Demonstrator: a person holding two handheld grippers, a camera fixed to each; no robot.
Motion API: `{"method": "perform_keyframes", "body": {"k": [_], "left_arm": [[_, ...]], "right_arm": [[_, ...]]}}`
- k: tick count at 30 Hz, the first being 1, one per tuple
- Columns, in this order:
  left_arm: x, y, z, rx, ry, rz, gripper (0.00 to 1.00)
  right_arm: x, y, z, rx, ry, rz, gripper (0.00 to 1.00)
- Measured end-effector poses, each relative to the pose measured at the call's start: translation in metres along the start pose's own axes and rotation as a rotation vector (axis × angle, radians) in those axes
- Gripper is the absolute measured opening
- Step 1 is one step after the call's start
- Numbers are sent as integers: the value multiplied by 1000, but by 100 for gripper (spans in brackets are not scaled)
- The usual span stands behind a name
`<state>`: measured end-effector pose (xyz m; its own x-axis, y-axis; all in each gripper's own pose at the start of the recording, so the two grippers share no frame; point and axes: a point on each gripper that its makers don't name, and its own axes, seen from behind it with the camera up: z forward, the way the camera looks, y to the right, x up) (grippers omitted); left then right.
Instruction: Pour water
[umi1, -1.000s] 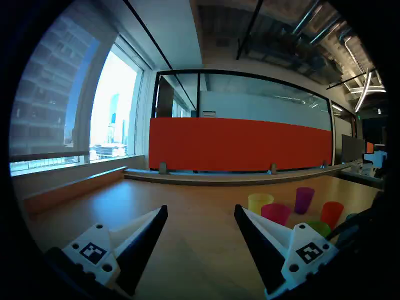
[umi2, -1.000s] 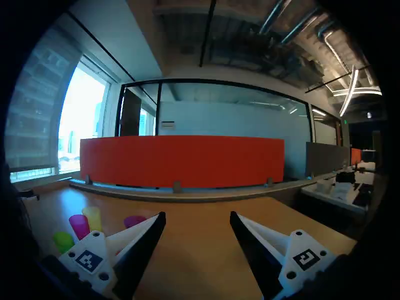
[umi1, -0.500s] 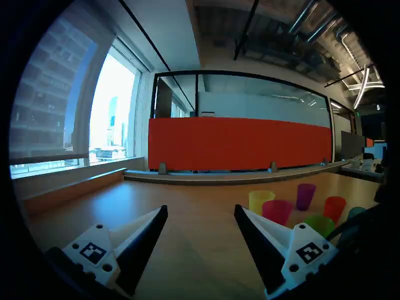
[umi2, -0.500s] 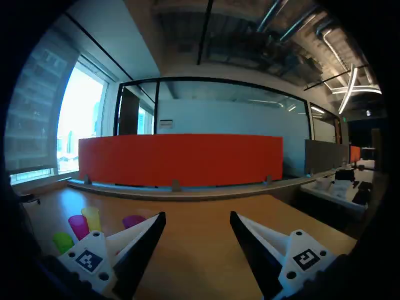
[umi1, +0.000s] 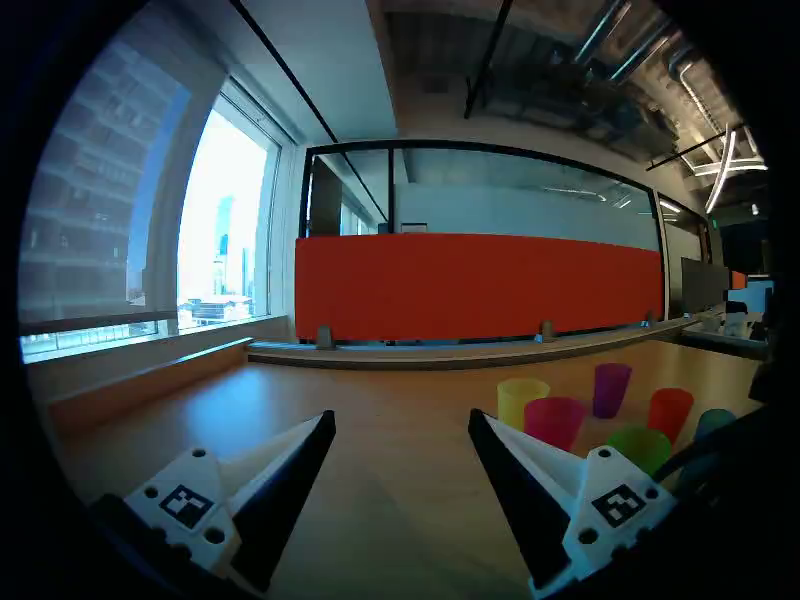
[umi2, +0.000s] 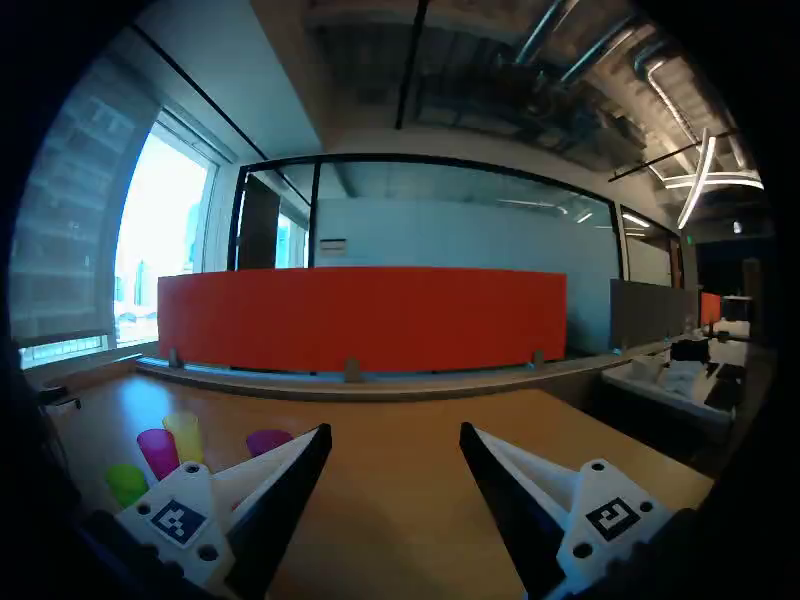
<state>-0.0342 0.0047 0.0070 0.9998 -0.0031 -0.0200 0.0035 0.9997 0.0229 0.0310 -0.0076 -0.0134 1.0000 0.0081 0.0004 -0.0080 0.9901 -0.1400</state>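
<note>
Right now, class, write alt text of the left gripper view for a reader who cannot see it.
The left tongs hover open and empty over a wooden table, with a cluster of coloured plastic cups standing ahead to their right. Beyond the table stand an orange partition and a bright window.

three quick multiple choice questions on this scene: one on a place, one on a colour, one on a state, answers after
1. In the left gripper view, where do the cups stand?
A. on the wooden table, at the view's right
B. on the floor
C. between the tongs

2. What colour is the divider panel behind the table?
A. blue
B. orange-red
C. green

3. How are the left tongs?
A. shut on a cup
B. shut, empty
C. open, empty

Answers:
1 A, the cluster sits on the table past the right finger.
2 B, the panel is plainly orange-red.
3 C, bare table shows in the wide gap.
</note>
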Motion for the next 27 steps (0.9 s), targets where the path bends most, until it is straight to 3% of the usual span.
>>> {"method": "perform_keyframes", "body": {"k": [13, 21, 27], "left_arm": [[2, 0, 0, -1, -1, 2, 99], [1, 0, -1, -1, -1, 3, 100], [2, 0, -1, -1, -1, 2, 99]], "right_arm": [[2, -1, 0, 10, 28, -30, 99], [-14, 7, 6, -18, 38, -81, 99], [-27, 6, 9, 5, 70, -71, 99]]}}
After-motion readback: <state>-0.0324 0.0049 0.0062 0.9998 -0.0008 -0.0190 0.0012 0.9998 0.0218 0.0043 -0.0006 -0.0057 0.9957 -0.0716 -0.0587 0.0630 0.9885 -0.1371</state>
